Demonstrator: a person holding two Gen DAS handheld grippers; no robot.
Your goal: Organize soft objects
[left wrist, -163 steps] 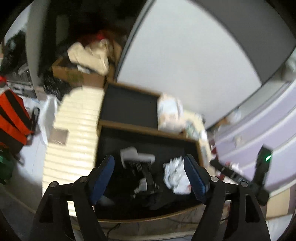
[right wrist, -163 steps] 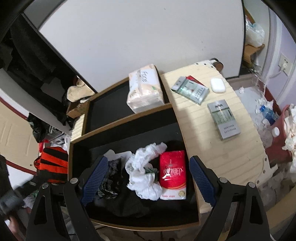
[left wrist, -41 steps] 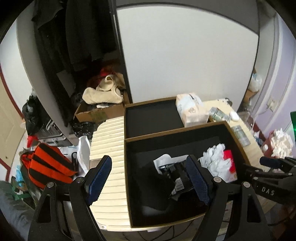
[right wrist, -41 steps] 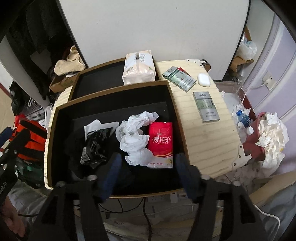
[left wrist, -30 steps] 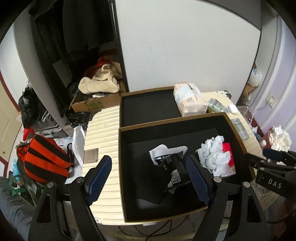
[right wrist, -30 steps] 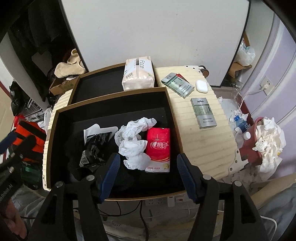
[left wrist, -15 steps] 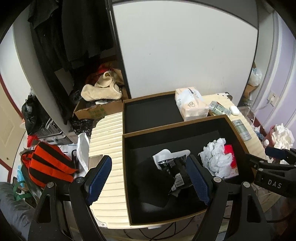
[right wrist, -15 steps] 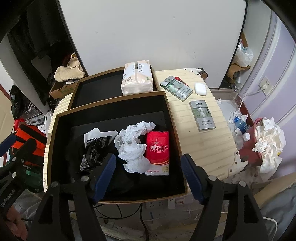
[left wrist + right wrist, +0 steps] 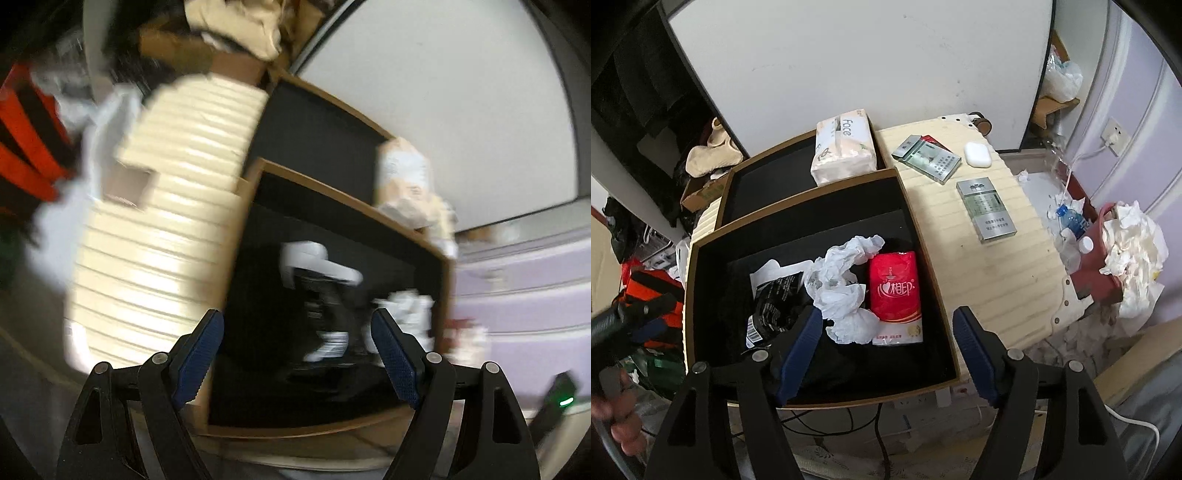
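A black box with a wooden rim (image 9: 925, 243) holds a red tissue pack (image 9: 895, 295), a crumpled white plastic bag (image 9: 842, 280), a black wrapper with a white card (image 9: 772, 302) and dark cloth. My right gripper (image 9: 886, 350) is open and empty, above the box's near edge. My left gripper (image 9: 295, 354) is open and empty, low over the box's left near corner (image 9: 229, 332); that view is blurred. The wrapper (image 9: 325, 306) and white bag (image 9: 406, 310) show there. The left gripper also shows in the right wrist view (image 9: 639, 321).
A second black box (image 9: 768, 184) behind carries a soft tissue pack (image 9: 844, 147). On the slatted cream table (image 9: 997, 266) lie flat cartons (image 9: 986, 206), (image 9: 927, 157) and a white case (image 9: 977, 154). A red bin of tissues (image 9: 1108, 266) stands at the right. An orange bag (image 9: 26, 140) lies left.
My left gripper has dropped fast and swung left toward the box's near left corner, blurring its view. My right gripper has moved slightly closer to the box. Both stay open.
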